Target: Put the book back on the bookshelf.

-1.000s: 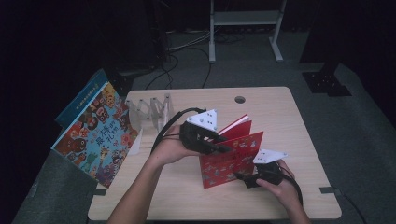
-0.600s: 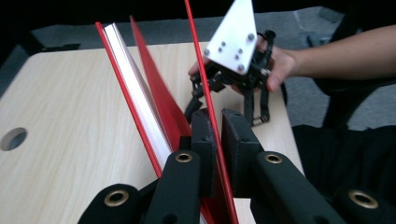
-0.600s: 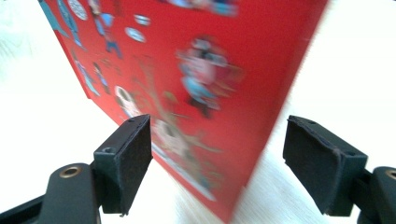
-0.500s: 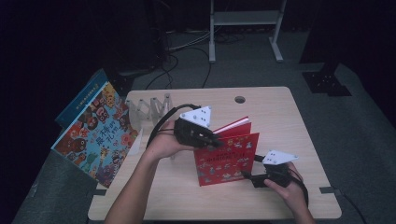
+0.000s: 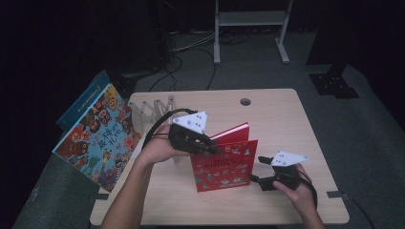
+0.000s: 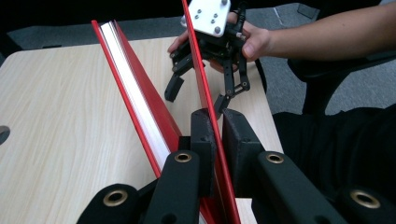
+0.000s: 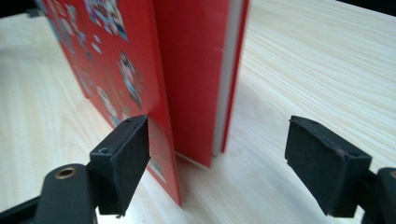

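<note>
Item: red book [image 5: 223,164], standing upright on its lower edge on the tabletop [image 5: 277,119], between my two tongs. Its cover is swung open from the page block. Long axis runs level, from my left tongs toward my right; the open fore-edge faces the right tongs.

Left tongs [image 5: 210,149]: pressed together on the front cover's top edge, pinching it [image 6: 215,135]. My left forearm reaches in at a slant, wrist bent toward the book.

Right tongs [image 7: 217,158]: spread wide, just beside the book's lower corner, touching nothing I can see. My right hand [image 5: 297,191] sits low near the tabletop.
</note>
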The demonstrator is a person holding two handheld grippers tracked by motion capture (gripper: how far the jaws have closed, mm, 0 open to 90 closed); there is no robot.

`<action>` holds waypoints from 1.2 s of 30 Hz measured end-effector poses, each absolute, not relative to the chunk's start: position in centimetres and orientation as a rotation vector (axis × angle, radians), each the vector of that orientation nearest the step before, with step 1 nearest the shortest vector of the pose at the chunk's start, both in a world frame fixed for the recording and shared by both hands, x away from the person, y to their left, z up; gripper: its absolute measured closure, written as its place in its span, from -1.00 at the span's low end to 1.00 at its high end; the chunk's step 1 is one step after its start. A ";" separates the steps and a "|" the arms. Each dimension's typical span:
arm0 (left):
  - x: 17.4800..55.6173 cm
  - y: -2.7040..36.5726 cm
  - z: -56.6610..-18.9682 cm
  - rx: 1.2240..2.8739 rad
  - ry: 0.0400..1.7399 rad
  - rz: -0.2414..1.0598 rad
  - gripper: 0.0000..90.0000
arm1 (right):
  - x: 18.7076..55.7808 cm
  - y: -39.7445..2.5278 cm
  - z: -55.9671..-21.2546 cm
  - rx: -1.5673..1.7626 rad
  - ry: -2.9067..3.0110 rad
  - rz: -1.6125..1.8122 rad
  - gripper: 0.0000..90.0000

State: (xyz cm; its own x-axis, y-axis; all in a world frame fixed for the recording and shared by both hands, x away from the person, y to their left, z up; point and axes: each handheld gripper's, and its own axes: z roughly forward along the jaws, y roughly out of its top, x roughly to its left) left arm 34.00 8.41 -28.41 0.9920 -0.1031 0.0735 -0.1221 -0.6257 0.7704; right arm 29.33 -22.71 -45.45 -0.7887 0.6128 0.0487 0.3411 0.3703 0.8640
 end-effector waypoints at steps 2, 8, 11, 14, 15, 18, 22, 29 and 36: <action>33.8 8.3 -28.4 2.251 -0.167 0.024 0.83 | 29.4 -22.2 -45.3 0.809 2.370 1.415 -0.53; 33.3 8.0 -28.3 2.255 -0.215 0.003 0.78 | 29.7 -20.7 -44.7 0.723 2.402 1.496 -0.53; 33.2 7.9 -28.4 2.252 -0.219 -0.004 0.76 | 29.8 -20.2 -44.5 0.698 2.409 1.535 -0.49; 33.2 7.9 -28.4 2.250 -0.225 -0.010 0.74 | 29.9 -19.8 -44.6 0.681 2.422 1.540 -0.47; 33.2 7.9 -28.4 2.250 -0.225 -0.010 0.74 | 29.9 -19.6 -44.6 0.676 2.427 1.535 -0.45; 33.1 7.9 -28.4 2.247 -0.226 -0.017 0.72 | 29.8 -19.3 -44.6 0.667 2.438 1.531 -0.43; 33.1 7.9 -28.4 2.247 -0.224 -0.017 0.70 | 29.8 -19.3 -44.5 0.673 2.434 1.520 -0.43; 33.1 8.0 -28.4 2.252 -0.214 -0.024 0.55 | 29.6 -19.2 -44.5 0.680 2.451 1.500 -0.34; 33.0 7.8 -28.3 2.258 -0.201 -0.027 0.42 | 29.4 -19.0 -44.8 0.695 2.451 1.462 -0.31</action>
State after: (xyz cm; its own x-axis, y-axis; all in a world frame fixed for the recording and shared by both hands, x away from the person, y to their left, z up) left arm 33.03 7.82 -28.29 0.9869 -0.1538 0.0488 -0.1358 -0.6284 0.7659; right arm 29.39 -18.97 -44.78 -0.8685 0.4916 0.0640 0.2899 0.3988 0.8700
